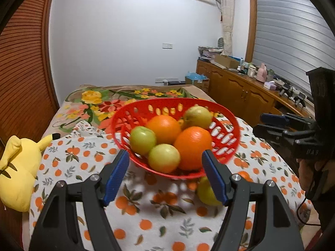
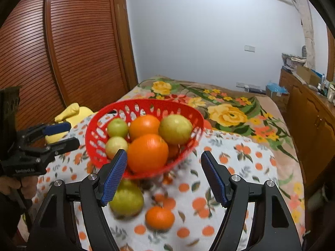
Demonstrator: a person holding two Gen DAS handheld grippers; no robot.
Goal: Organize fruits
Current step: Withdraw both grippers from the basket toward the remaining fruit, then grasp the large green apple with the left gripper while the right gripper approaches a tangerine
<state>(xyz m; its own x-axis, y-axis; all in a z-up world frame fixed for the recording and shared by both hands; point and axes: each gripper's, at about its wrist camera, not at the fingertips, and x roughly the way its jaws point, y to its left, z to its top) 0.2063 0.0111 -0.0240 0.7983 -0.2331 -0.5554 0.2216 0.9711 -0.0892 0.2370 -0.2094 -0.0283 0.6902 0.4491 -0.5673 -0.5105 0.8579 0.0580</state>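
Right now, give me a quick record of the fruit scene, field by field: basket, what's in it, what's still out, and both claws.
basket: red basket on the orange-print cloth
in basket: two oranges, three green fruits
outside basket: one green fruit and one small orange on the cloth in front of the basket
left claw: open, empty, facing the basket
right claw: open, empty
nearby: yellow plush toy at the cloth's left edge
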